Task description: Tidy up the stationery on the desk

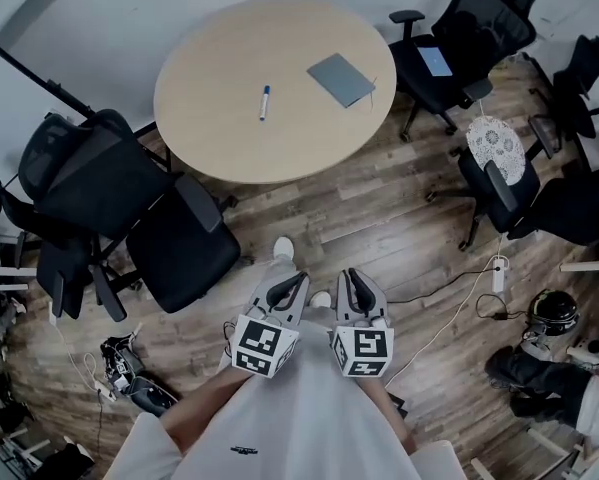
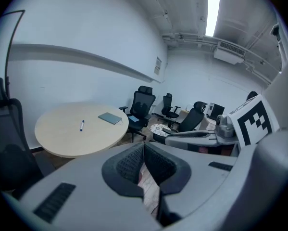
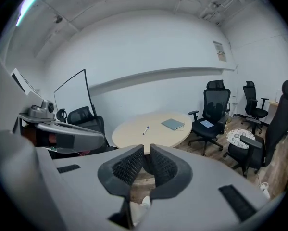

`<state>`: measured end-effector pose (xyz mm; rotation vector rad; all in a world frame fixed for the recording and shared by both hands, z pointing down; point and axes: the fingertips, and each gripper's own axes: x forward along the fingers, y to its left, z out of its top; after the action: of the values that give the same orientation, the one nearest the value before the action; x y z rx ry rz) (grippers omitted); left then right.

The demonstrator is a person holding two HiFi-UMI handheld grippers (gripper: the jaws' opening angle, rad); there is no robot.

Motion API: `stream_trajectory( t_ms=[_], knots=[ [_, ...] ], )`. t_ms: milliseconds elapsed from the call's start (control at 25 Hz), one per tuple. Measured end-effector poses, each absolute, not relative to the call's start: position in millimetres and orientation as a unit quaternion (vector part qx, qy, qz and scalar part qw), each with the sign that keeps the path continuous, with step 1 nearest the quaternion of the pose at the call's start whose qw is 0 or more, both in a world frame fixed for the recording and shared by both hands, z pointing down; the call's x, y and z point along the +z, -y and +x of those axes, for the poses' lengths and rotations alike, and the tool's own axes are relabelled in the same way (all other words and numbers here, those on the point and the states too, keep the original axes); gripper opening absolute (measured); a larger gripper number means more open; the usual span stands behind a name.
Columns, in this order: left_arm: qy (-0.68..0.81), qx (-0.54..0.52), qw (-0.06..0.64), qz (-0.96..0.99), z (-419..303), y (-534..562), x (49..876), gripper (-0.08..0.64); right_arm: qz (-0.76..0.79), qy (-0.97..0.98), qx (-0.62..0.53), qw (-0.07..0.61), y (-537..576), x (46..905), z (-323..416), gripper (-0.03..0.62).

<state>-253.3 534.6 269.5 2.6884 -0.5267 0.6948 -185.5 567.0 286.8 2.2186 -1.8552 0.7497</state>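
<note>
The left claw [image 1: 297, 282] and right claw [image 1: 351, 280] hang side by side above the wooden floor [image 1: 379, 218], each pressed together on nothing. Well beyond them stands the round tabletop [image 1: 219, 138]. A pen [image 1: 265, 102] lies near its middle, with a grey notebook [image 1: 341, 79] to the pen's right.

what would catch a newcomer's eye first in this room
The round wooden table at the top of the head view stands out, holding only a blue-and-white marker near its middle and a grey notebook to the marker's right. Black office chairs stand around it. At the bottom, the left gripper and right gripper sit side by side, both shut and empty.
</note>
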Motion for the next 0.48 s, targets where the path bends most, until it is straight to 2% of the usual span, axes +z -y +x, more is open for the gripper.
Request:
stream_trajectory(
  t_ms=[280,480],
  knots=[
    [0.194,0.234,0.181,0.935,-209,-462,288,0.021,0.732,0.625,0.255,0.094,-496,297,-149,0.048],
    [0.192,0.236,0.18,0.935,-168,-365,290,0.021,0.739,0.614,0.257,0.103,-409,299,-103,0.048]
  ],
)
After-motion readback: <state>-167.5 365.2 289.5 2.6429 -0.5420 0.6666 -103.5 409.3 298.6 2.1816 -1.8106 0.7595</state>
